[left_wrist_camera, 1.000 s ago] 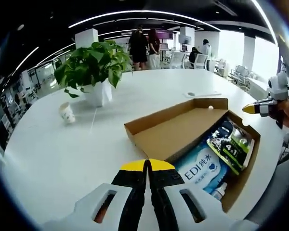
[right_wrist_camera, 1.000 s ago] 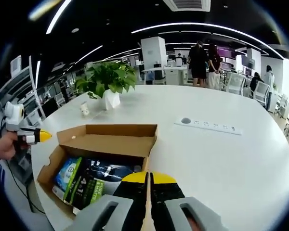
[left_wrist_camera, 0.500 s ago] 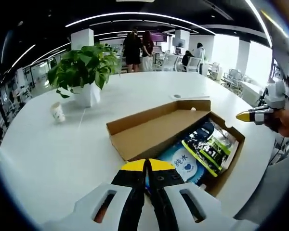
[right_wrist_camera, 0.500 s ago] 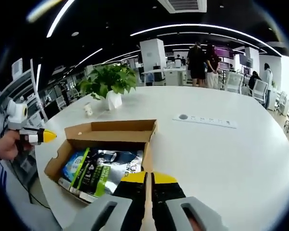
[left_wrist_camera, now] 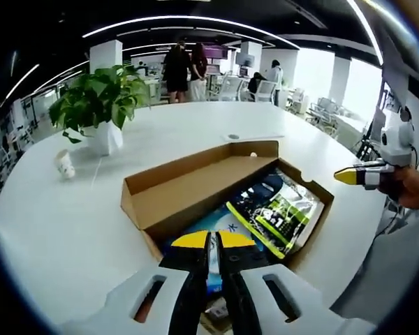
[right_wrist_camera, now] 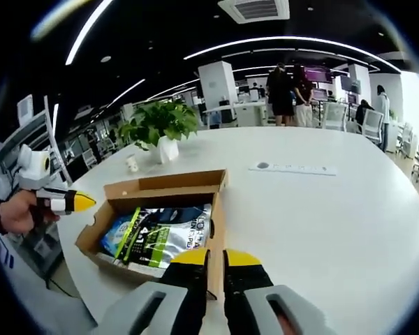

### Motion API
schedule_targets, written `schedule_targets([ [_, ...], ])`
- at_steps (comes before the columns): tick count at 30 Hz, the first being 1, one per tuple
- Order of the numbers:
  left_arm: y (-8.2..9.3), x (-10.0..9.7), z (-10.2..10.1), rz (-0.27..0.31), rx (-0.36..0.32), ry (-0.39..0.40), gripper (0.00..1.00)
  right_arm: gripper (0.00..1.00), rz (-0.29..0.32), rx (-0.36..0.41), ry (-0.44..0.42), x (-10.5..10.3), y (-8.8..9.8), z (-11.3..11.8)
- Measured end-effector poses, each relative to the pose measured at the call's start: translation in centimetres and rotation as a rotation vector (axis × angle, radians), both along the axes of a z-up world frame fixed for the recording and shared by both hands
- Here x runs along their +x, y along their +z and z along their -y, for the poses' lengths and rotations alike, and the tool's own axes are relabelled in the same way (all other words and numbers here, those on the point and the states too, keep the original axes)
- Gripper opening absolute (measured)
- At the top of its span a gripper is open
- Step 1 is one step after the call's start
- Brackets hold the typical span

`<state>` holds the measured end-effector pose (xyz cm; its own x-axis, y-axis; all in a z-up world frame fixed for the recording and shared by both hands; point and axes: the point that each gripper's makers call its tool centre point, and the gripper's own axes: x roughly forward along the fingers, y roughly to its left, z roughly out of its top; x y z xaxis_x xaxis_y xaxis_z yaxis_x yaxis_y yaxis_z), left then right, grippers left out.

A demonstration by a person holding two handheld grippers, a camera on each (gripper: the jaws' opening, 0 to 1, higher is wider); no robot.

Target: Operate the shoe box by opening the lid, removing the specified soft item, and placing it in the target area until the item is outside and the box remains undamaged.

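Lid already open: brown cardboard shoe box [left_wrist_camera: 195, 199] sitting near the edge of the round white table [left_wrist_camera: 70, 230], flap folded back on the far side. Soft items not yet taken out: a dark green-and-black plastic pouch [left_wrist_camera: 276, 209] lying on top inside the box, with a blue-and-white soft pack [right_wrist_camera: 119, 237] beside and partly under it. Which of these counts as the specified item, and where the target area lies, impossible to tell. Removal and placing both judged as remaining.

Left gripper [left_wrist_camera: 211, 241] hovering over the near edge of the box, yellow-tipped jaws pressed together on nothing. Right gripper [right_wrist_camera: 216, 257] poised at the box's right wall, jaws slightly parted with a narrow gap, also empty.

On the table beyond the box: a leafy green plant in a white pot [left_wrist_camera: 98, 112], a small white paper cup [left_wrist_camera: 64, 164], a flat white power strip [right_wrist_camera: 293, 168]. Beyond, an open-plan office with ceiling light strips, pillars, chairs, and people standing far off.
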<state>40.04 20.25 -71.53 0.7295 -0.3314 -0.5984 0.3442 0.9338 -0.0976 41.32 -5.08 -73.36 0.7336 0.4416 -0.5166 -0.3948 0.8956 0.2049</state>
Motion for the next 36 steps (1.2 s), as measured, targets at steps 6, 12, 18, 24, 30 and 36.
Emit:
schedule_targets([
  [6,-0.4,-0.4,1.7,-0.010,-0.017,-0.021,0.05,0.06,0.000,0.020,-0.018,-1.3,0.0,0.8],
  [12,-1.1,-1.1,3.4,-0.040,-0.033,-0.051,0.10,0.09,0.005,0.031,-0.029,-2.4,0.3,1.2],
  [18,-1.5,-1.5,4.3,-0.060,-0.048,-0.065,0.14,0.12,0.015,0.033,-0.031,-2.9,0.7,1.7],
  [24,-1.9,-1.5,4.8,-0.076,-0.063,-0.069,0.16,0.15,0.021,0.033,-0.030,-3.3,0.9,1.7],
  [30,-2.1,-1.4,5.4,-0.082,-0.077,-0.072,0.19,0.16,0.026,0.039,-0.033,-4.3,1.1,1.3],
  [36,-2.6,-1.5,5.9,-0.104,-0.096,-0.063,0.22,0.16,0.030,0.050,-0.044,-4.7,1.2,1.2],
])
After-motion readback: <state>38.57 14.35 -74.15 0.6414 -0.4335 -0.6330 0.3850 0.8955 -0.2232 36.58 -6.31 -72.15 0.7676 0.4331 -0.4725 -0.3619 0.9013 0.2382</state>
